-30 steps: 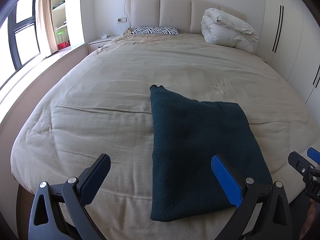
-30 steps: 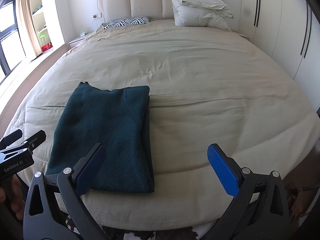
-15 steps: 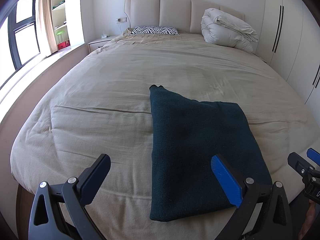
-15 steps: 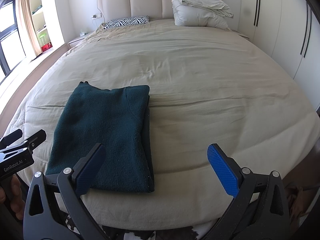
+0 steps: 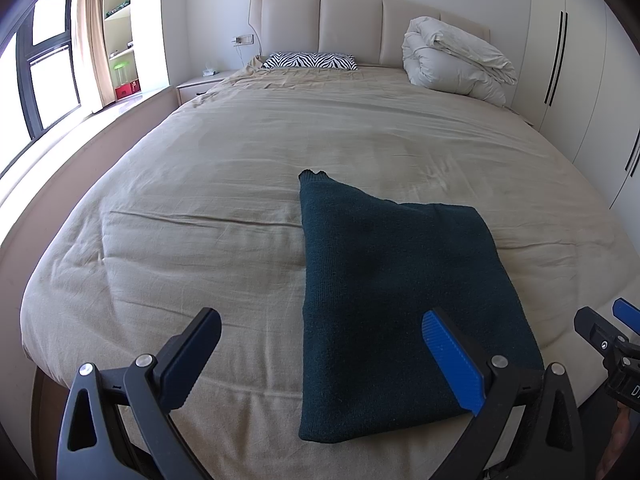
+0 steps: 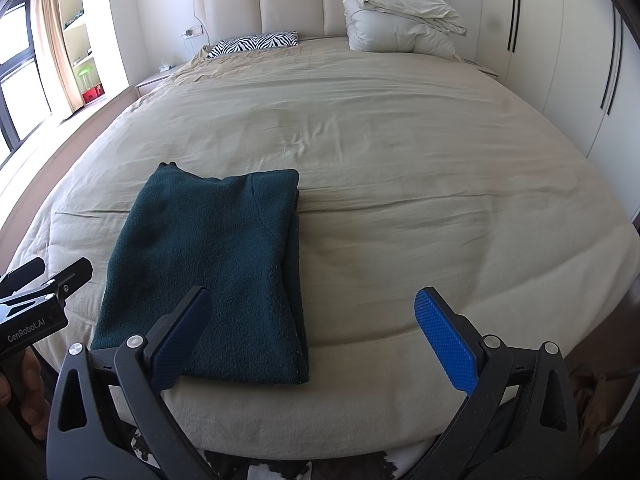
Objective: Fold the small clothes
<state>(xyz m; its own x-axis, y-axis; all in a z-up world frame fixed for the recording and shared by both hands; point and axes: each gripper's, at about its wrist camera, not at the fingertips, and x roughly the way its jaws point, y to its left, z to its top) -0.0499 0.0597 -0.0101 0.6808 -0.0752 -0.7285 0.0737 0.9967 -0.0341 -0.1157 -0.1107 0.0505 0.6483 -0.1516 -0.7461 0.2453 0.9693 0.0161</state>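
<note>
left wrist view: folded dark green garment (image 5: 400, 292) lies on bed (image 5: 200, 200), ahead of left claw (image 5: 324, 356); i see right claw (image 6: 316, 336) spread too, both empty. soft, light fleece; i'd pinch near corners.

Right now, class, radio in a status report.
Left gripper open, empty. Right gripper open, empty. Green garment folded flat on bed. Nothing in the way.

one bed (image 5: 224, 184), one folded dark green garment (image 5: 400, 296), one zebra pillow (image 5: 310, 61), one rolled white duvet (image 5: 456, 60), one nightstand (image 5: 198, 87), two claws, left claw (image 5: 320, 364), right claw (image 6: 316, 340), both spread wide, empty
</note>
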